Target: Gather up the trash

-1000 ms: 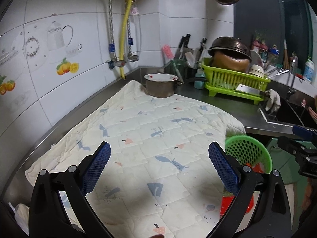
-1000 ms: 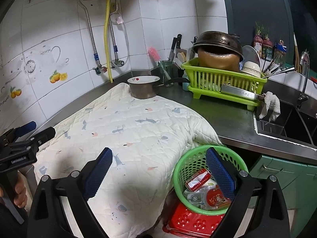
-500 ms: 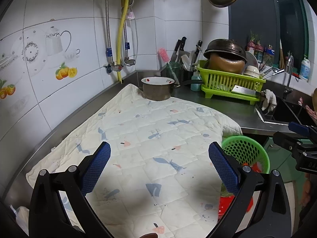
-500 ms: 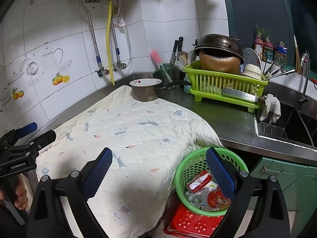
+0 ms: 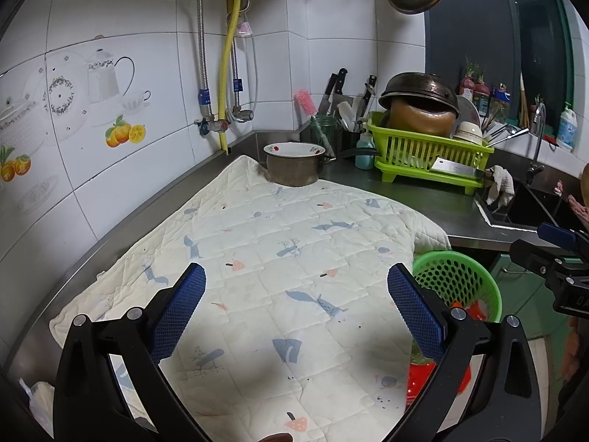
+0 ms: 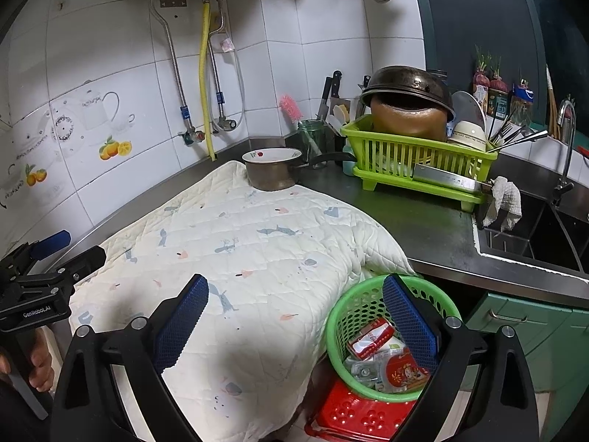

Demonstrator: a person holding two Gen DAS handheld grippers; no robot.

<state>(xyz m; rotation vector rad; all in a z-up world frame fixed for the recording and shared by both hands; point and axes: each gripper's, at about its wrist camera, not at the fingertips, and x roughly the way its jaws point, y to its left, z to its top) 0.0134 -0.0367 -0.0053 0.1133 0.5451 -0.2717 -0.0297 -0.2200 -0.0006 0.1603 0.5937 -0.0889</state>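
Both your grippers are spread wide and hold nothing: the left gripper (image 5: 296, 307) hangs over the quilted, printed cloth (image 5: 279, 258) on the steel counter (image 6: 412, 221), while the right gripper (image 6: 294, 318) sits above the cloth's edge. Just below its right finger, the round perforated green basket (image 6: 342, 316) holds the wrappers (image 6: 370, 339), standing on a red plastic stool (image 6: 353, 412). Farther back stand a metal pot (image 6: 272, 169) and a slatted green dish rack (image 6: 412, 162).
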